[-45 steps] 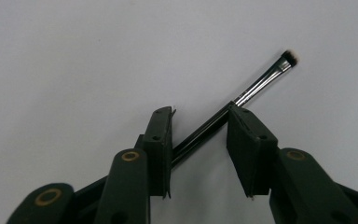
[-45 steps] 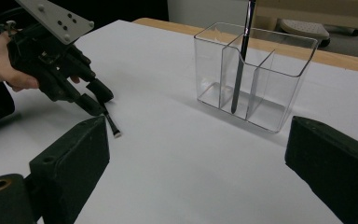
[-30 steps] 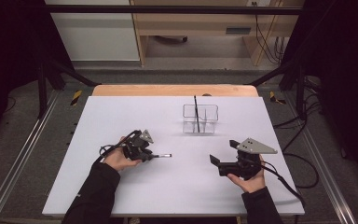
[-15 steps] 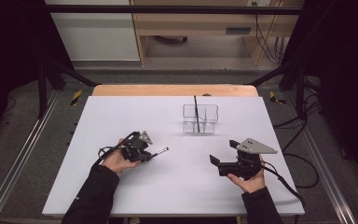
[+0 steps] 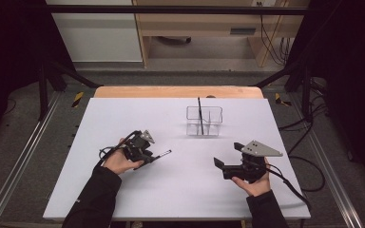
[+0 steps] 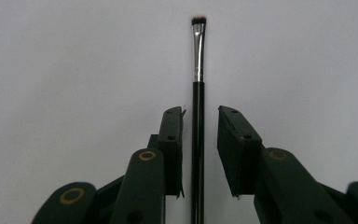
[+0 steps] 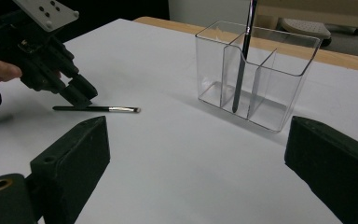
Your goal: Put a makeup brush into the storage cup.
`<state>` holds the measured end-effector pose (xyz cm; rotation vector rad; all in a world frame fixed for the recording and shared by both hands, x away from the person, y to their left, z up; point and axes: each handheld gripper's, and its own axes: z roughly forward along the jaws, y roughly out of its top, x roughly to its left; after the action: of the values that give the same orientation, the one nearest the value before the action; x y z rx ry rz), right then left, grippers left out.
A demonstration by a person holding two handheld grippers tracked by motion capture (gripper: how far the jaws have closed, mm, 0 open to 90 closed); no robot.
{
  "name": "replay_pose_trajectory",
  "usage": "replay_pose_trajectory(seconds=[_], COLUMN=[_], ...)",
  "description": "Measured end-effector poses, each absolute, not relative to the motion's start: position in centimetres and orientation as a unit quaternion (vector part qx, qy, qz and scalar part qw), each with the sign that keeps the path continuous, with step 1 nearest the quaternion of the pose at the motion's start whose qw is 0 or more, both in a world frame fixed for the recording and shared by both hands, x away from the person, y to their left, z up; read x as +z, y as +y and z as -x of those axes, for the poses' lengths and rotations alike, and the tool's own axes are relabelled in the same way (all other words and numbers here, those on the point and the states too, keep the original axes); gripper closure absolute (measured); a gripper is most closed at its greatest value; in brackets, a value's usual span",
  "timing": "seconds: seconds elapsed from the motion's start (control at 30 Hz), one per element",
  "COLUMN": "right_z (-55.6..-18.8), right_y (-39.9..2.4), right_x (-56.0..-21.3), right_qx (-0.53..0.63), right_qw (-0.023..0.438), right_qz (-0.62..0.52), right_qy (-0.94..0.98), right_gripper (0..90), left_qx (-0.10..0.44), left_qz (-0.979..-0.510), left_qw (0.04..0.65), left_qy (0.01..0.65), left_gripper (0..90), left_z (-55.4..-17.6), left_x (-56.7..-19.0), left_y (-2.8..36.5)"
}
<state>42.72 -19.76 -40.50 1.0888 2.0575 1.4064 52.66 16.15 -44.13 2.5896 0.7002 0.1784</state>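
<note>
A thin black makeup brush with a silver ferrule lies on the white table, its bristles pointing away from my left gripper. That gripper's jaws have just been opening; the brush handle runs between them with a gap on the right side, so no pad presses it. In the high view the left gripper sits at the left middle with the brush sticking out to the right. My right gripper is wide open and holds nothing. The right gripper view shows the left gripper over the brush.
A clear divided organizer stands at the back middle of the table with a dark brush upright in its middle compartment. In the right gripper view the organizer stands just ahead of the open jaws. A wooden strip borders the far edge.
The brush tip has swung from pointing straight right to slightly up and right. The left jaws have let go of the brush. Both hands stayed where they were.
</note>
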Motion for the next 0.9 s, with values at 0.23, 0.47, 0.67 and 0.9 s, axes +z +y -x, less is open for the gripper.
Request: replay_pose_trajectory(seconds=[0.23, 0.47, 0.67, 0.9], right_z=[-42.7, -42.7, -42.7, -42.7], right_y=[-19.8, -19.8, -19.8, -19.7], right_x=[-40.5, -40.4, -40.4, -40.4], right_qx=[0.506, 0.506, 0.505, 0.505], right_qw=[0.21, 0.208, 0.208, 0.208], right_qz=[-0.391, -0.391, -0.39, -0.39], right_qy=[0.74, 0.74, 0.741, 0.741], right_gripper=[7.3, 7.3, 7.3, 7.3], left_qx=[0.062, 0.058, 0.055, 0.05], left_qz=[-0.946, -0.95, -0.952, -0.948], left_qw=[0.194, 0.175, 0.162, 0.162], left_qy=[0.252, 0.252, 0.254, 0.267], left_gripper=[69.3, 71.4, 74.4, 77.2], left_z=[-53.3, -53.6, -53.6, -53.6], left_x=[-44.1, -44.4, -44.7, -44.7], left_y=[14.9, 14.2, 14.3, 14.3])
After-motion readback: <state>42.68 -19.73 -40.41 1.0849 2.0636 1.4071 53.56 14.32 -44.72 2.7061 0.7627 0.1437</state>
